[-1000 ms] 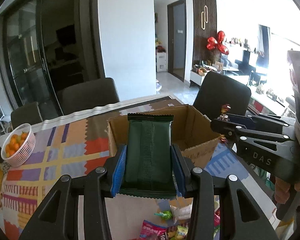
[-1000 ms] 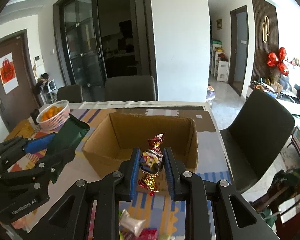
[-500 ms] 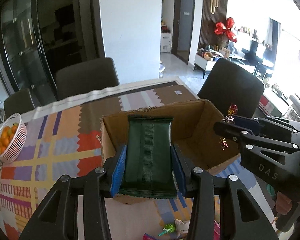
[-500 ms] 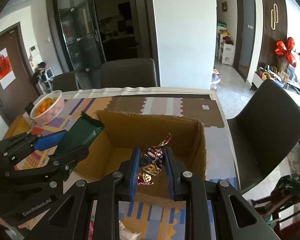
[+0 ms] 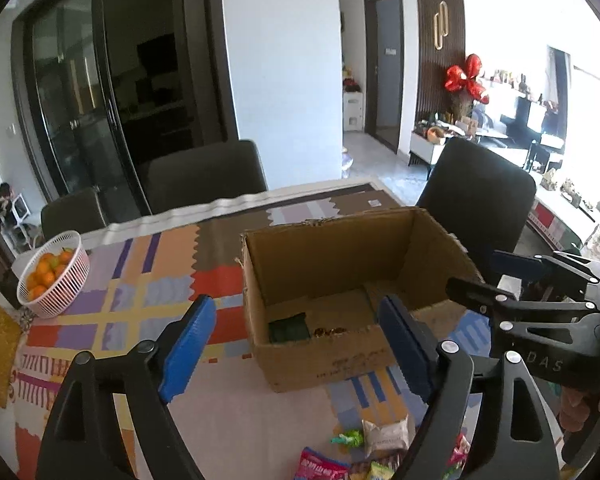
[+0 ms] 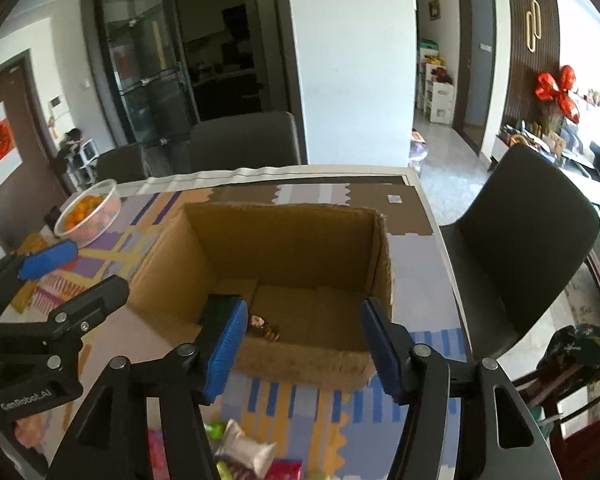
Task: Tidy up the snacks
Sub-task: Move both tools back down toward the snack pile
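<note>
Cardboard box (image 5: 324, 364) now holds green packet (image 5: 289, 329) and foil candy (image 6: 263, 326); my left gripper (image 5: 296, 348) and right gripper (image 6: 302, 350) just let go, fingers apart, empty; loose snacks (image 5: 384, 436) on worktop (image 5: 240, 420) next.

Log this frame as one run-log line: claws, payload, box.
left claw: open, empty | right claw: open, empty | green packet and foil candy: in cardboard box | loose snacks: on table
</note>
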Motion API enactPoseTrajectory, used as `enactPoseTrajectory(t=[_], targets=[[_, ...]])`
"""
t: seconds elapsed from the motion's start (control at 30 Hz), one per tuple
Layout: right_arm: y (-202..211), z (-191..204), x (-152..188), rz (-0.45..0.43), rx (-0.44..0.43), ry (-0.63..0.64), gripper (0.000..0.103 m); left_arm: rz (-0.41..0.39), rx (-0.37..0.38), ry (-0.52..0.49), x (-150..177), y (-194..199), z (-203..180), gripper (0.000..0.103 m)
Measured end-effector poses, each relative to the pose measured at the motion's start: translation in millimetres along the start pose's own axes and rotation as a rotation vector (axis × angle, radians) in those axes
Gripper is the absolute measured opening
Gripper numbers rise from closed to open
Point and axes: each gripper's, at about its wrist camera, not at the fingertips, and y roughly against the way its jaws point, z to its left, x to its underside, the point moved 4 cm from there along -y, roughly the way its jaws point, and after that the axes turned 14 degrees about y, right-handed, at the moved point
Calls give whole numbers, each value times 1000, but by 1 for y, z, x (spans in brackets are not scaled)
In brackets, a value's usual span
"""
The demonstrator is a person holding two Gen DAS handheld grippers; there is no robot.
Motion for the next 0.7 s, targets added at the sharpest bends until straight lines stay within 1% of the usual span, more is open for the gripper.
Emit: enactPoseTrajectory(t=[0.13, 0.23, 0.37, 0.47, 0.57, 0.7], targets=[[20, 11, 11, -20, -7, 19, 60, -33, 7, -14, 10, 22, 2, 86], [33, 22, 17, -33, -8, 34, 64, -43, 8, -12, 18, 34, 5, 87], [42, 33, 22, -36, -24, 47, 65, -20, 28, -7, 30, 45, 9, 88], [45, 39, 27, -22, -26, 52, 65, 0, 22, -25, 44, 49, 12, 88], [42, 47, 38, 25, -3, 69, 65, 27, 7, -51, 57, 52, 16, 88], [29, 60, 54, 132, -35, 107, 65, 79, -5, -83, 76, 49, 22, 88]])
